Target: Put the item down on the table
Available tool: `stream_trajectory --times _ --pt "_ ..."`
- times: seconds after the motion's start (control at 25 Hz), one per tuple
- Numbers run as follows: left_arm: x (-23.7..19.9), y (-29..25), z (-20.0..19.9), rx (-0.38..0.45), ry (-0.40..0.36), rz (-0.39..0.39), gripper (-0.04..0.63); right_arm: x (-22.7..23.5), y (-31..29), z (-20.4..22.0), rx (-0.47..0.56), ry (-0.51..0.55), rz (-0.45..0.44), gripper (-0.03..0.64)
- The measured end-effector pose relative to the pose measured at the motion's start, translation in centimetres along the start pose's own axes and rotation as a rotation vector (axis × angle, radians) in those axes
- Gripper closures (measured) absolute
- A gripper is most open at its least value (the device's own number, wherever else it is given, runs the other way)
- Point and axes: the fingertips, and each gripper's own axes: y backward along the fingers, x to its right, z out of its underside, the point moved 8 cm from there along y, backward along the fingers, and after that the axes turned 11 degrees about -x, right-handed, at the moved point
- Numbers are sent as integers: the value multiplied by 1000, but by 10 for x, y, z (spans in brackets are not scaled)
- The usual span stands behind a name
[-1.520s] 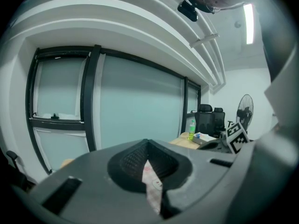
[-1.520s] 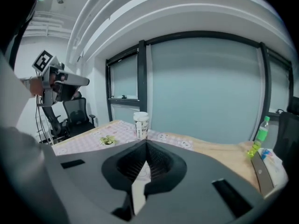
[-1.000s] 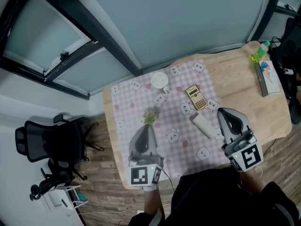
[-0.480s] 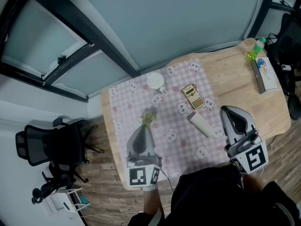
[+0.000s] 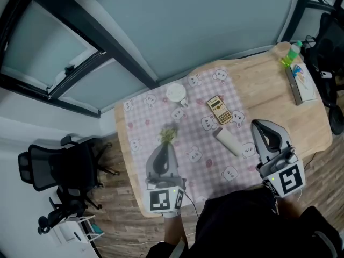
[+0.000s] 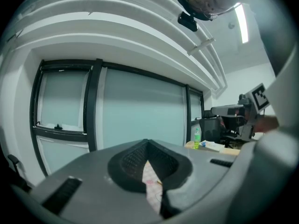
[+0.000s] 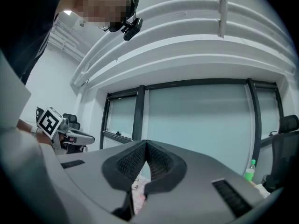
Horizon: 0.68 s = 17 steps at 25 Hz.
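A pink checked cloth (image 5: 148, 117) covers the left half of the wooden table (image 5: 269, 85). On it lie a small green sprig (image 5: 169, 135), a white tube (image 5: 230, 142), a yellow calculator (image 5: 221, 109) and a round white lid (image 5: 176, 92). My left gripper (image 5: 165, 145) hovers just behind the sprig; its jaws meet at the tip (image 6: 148, 143) with nothing between them. My right gripper (image 5: 257, 124) hangs to the right of the tube, also shut and empty (image 7: 146, 145). Whether the left tip touches the sprig is hidden.
A green bottle (image 5: 291, 53) and a flat box (image 5: 301, 83) sit at the table's far right corner. A black office chair (image 5: 59, 163) stands on the floor to the left. Window frames run behind the table. The person's dark torso fills the bottom edge.
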Motion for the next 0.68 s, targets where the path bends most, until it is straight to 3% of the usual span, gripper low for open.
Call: stream_trajectory --times 0.68 --pt "1 -4 3 -9 -11 11 600 0 -6 2 6 7 -20 604"
